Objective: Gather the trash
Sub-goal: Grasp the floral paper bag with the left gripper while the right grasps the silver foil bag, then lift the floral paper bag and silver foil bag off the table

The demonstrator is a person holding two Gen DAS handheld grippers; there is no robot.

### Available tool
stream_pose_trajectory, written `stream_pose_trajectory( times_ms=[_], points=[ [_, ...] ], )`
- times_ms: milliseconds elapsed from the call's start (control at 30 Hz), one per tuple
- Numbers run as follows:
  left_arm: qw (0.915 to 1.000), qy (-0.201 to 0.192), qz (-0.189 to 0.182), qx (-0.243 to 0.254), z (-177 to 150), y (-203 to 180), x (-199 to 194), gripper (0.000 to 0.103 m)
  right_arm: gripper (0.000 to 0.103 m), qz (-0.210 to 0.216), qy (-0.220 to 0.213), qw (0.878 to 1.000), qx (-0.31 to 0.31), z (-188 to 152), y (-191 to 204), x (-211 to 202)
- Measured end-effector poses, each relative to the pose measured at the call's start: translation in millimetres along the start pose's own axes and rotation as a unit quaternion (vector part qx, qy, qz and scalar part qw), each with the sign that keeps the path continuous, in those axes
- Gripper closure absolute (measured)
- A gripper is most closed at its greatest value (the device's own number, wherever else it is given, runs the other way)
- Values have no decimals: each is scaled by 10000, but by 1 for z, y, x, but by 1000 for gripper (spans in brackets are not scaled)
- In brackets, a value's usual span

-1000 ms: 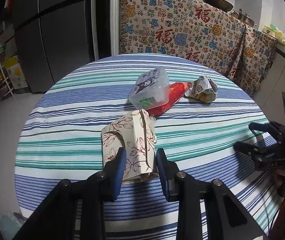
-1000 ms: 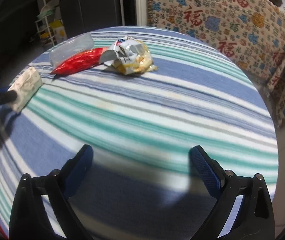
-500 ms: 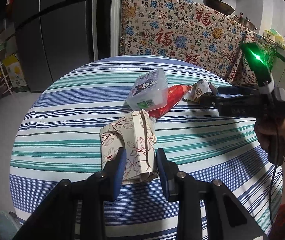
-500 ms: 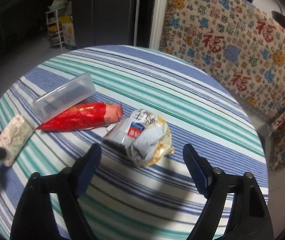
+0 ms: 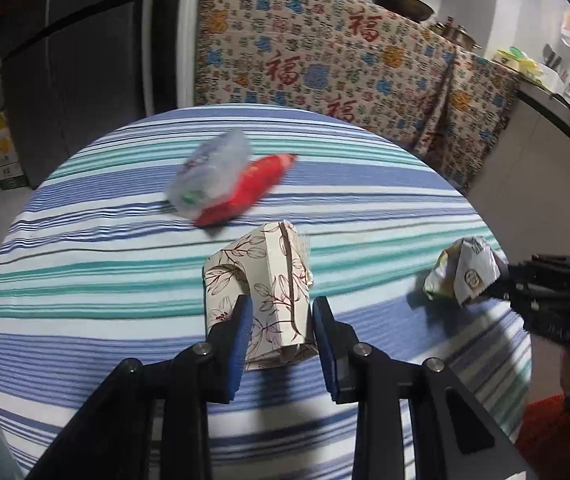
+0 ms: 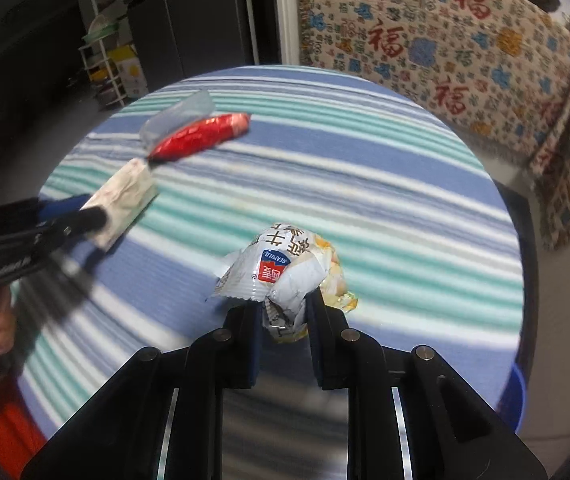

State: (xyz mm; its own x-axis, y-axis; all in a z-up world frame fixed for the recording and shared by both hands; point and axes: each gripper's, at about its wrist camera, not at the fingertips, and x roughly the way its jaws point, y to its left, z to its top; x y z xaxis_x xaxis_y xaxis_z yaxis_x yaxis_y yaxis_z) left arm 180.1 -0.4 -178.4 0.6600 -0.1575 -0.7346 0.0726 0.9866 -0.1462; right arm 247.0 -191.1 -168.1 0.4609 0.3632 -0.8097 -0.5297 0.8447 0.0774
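1. Gripping only crumpled foil, the right gripper [image 6: 284, 320] has its fingers closed on the near end of the snack wrapper [image 6: 285, 272], held over the striped table [image 6: 385, 184]; thin film could slide out.
2. Left gripper [image 5: 279, 320] fingers clamp the floral paper carton [image 5: 261, 288] above the table's near half; the hollow carton may crush or twist free.
3. Red packet [image 5: 253, 188] and clear plastic box [image 5: 209, 176] lie touching, farther across the table; a careless reach could knock them off.

Clear tub [image 5: 209, 178]: motion-blurred beside the red packet [image 5: 251, 190]; its label unreadable.
Crumpled wrapper [image 6: 285, 276]: lower end hidden between the right hand-held gripper [image 6: 284, 312] fingers.
Floral carton [image 5: 263, 292]: base hidden behind the left hand-held gripper [image 5: 281, 320].
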Motion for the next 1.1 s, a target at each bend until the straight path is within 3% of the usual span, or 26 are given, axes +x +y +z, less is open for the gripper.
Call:
stream_pose_trajectory(
  times_ms=[133,200,233,267,333,400,467,500,633,667,700,733,800,1100],
  points=[
    [9996,-7,-46,278,-8,-34,2,72,79,-184,-32,9998,-15,-31,-2,-10],
    [9993,-10,-52,361,-10,-42,2,72,68,-41,-58,9999,83,-36,-8,-11],
    [9992,-11,-52,385,-11,-45,2,72,54,14,-80,9999,146,-38,-12,-14],
    [9992,-11,-45,399,-12,-46,2,72,49,41,-126,9997,198,-39,-16,-17],
    [9991,-18,-10,415,-12,-48,2,72,48,129,-199,9993,301,-41,-19,-24],
    [9993,-21,-9,372,-11,-47,3,72,41,243,-333,9981,463,-37,-22,-30],
    [9994,-30,18,352,-10,-48,4,72,25,357,-605,9951,693,-33,-21,-38],
    [9994,-39,41,348,-11,-50,5,72,24,403,-702,9933,822,-30,-22,-39],
    [9992,-56,110,392,-12,-55,8,72,24,304,-660,9915,1076,-14,-19,-23],
    [9991,-57,119,400,-12,-56,8,72,28,259,-574,9923,1070,-13,-18,-17],
    [9991,-60,121,398,-12,-56,8,72,36,188,-441,9934,1042,-12,-15,-11],
    [9991,-64,122,394,-12,-57,8,72,61,106,-272,9947,988,-12,-13,-4],
    [9992,-68,121,386,-13,-57,7,72,70,25,-247,9953,932,-14,-15,-4],
    [9992,-58,70,391,-11,-61,5,72,74,93,-479,9960,743,-21,-15,-27]
  ],
)
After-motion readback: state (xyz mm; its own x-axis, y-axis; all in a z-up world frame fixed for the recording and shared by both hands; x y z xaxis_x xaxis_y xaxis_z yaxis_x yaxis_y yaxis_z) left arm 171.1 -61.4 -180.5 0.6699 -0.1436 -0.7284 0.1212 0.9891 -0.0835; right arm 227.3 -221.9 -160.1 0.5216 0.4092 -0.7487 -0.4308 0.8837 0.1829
